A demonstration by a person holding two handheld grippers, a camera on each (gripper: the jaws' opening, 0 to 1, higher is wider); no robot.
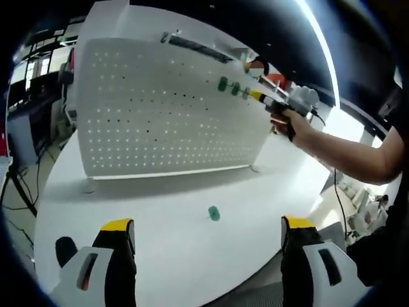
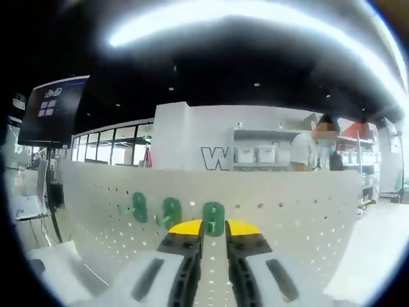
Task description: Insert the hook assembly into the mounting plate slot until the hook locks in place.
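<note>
A white perforated metal mounting plate (image 1: 166,109) stands upright near the far edge of a round white table (image 1: 192,256), propped on small feet, with a broad bare stretch of tabletop between its lower edge and the near rim. In the left gripper view, the left gripper (image 1: 208,233) hovers low over that near rim, its two yellow-tipped black jaws spread wide apart with nothing between them. One small green plastic hook assembly (image 1: 214,213) lies loose on the table, well apart from the plate and between the left jaws' line of sight. The right gripper (image 1: 259,96), held in a person's hand (image 1: 291,121), reaches in from the right to the plate's upper right corner, close to its top edge, where green hooks (image 1: 233,87) sit in a short row. In the right gripper view three green hooks show on the plate: two (image 2: 155,210) to the left, and a third green hook (image 2: 213,217) directly ahead of the right gripper (image 2: 214,229). The jaws stand nearly closed with a narrow gap, their tips at that hook; whether they grip it cannot be told. A person (image 2: 316,150) stands beyond the plate.
</note>
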